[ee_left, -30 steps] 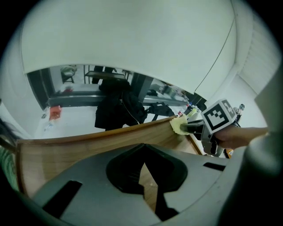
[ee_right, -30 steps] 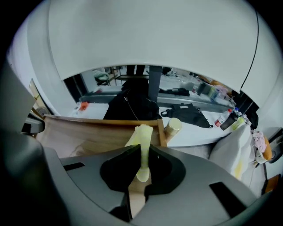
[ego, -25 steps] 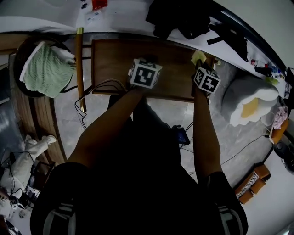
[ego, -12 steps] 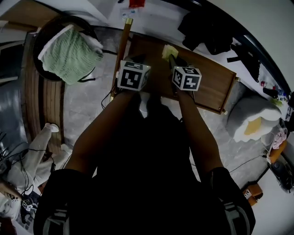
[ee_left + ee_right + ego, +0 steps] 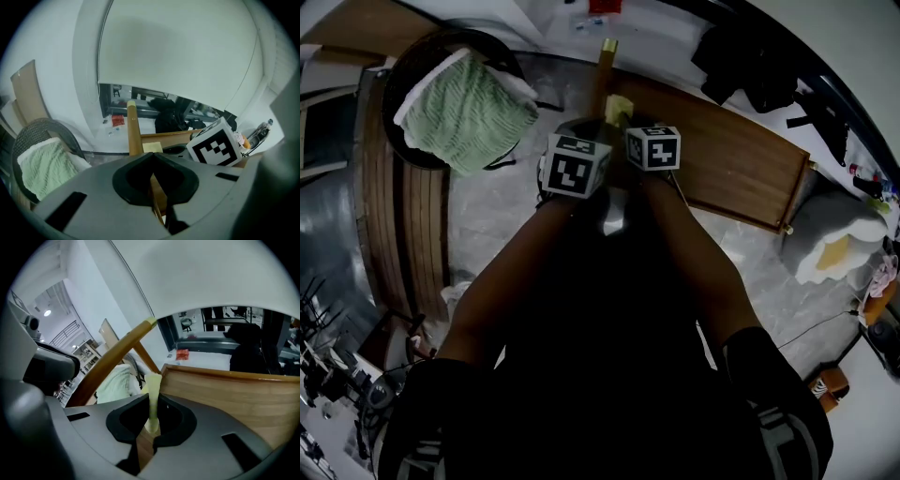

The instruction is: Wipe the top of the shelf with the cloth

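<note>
Two black-and-white square markers face us, one on each gripper's cube. Our left gripper (image 5: 151,165) has its jaws pressed together with nothing between them. Our right gripper (image 5: 152,420) pinches the yellow cloth (image 5: 153,389) at the left end of the shelf (image 5: 727,169), whose top is bare brown wood. A wooden pole (image 5: 602,70) stands just beside that end. Grey stone floor (image 5: 487,225) lies below. Farther off, a green blanket (image 5: 464,108) fills a dark chair, and dark clothes (image 5: 750,56) lie near the white wall.
</note>
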A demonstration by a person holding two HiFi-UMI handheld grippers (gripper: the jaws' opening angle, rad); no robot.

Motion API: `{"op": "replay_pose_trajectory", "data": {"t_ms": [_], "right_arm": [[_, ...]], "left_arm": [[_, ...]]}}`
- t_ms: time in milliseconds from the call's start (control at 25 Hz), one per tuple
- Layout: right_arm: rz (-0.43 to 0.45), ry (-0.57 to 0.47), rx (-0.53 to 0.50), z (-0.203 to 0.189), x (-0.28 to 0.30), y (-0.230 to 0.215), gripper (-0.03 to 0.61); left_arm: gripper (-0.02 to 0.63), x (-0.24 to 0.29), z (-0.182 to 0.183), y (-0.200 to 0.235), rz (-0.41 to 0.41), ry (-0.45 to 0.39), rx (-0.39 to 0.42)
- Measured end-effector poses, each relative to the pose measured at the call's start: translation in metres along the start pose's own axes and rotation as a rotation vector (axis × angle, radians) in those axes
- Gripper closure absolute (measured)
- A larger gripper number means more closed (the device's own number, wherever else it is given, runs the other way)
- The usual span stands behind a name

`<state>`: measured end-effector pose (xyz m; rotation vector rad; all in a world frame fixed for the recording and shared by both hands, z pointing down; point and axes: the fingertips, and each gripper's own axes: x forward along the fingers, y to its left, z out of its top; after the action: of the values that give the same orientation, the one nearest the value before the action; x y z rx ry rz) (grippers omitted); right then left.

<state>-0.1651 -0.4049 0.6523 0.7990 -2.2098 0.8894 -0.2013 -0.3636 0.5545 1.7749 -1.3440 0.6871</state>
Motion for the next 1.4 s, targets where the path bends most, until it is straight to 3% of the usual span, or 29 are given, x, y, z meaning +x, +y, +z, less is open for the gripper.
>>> {"op": "replay_pose_trajectory", "data": {"t_ms": [280,720,1000,1400], "right_arm": [[-0.027,0.109,-0.066,-0.026,0.028,0.003,0.535],[0.007,0.119,-0.073,-0.039,0.025,-0.017,0.535],[-0.007,0.127,-0.056,-0.051,-0.009,-0.064,0.535],[-0.054,0.124,-0.028,-0.075,-0.064,-0.130,0.535]], "left_arm": [[0.603,0.006,-0.012,-0.002,-0.043,0.010,0.002],[0.604,0.029,-0.009,-0.030,-0.029,0.018,0.004],[0.603,0.047,-0.008,-0.051,0.014,0.044,-0.018],[0.604,0.097,-0.034,-0.114,0.025,0.114,-0.013]]}}
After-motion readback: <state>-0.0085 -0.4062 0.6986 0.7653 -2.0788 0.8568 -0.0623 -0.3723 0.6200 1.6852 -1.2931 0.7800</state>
